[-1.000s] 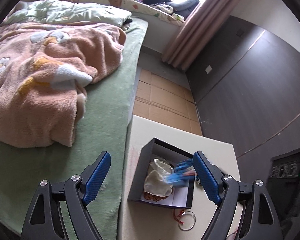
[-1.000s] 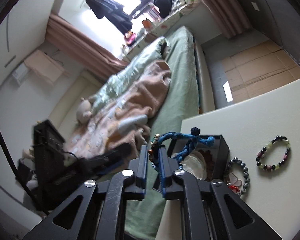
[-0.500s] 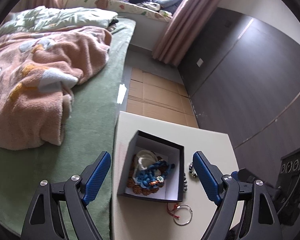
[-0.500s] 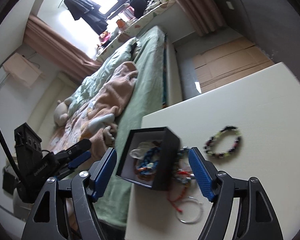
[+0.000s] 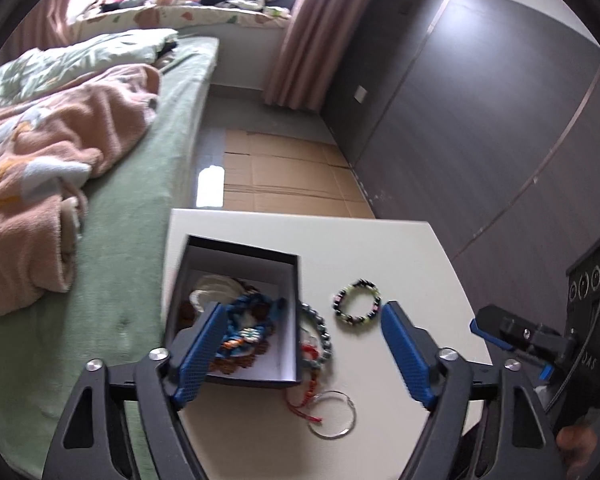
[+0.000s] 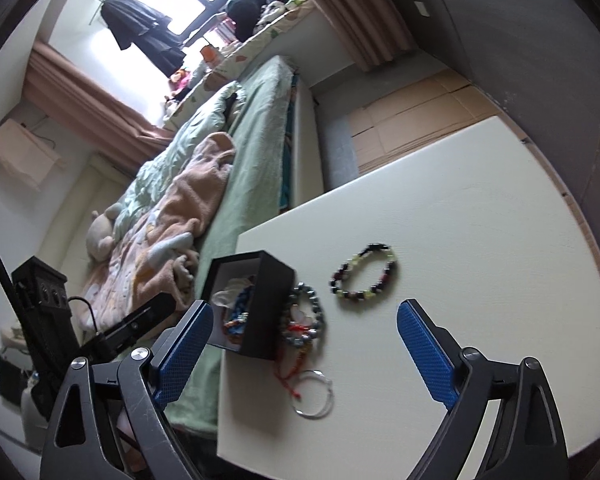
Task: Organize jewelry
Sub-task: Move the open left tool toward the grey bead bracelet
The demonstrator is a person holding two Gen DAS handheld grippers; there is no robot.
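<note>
Both of my hand-held grippers hang empty above the pale surface. The right hand-held gripper has just been opening and its jaws stand wide with nothing between them; the left hand-held gripper has just been closing a little but is also wide and bare. The black box, lower centre of the left view, already holds the blue braided bracelet on top of other pieces. I judge one drop-off done and the next pick due. Outside the box: a grey bead bracelet touching its wall, a red cord tangled with a thin silver ring below it, and a green-and-dark bead bracelet lying apart, centre of the right view. That one looks easiest: clear on all sides. The pile beside the box wall risks snagging. A bed borders the surface at left.
</note>
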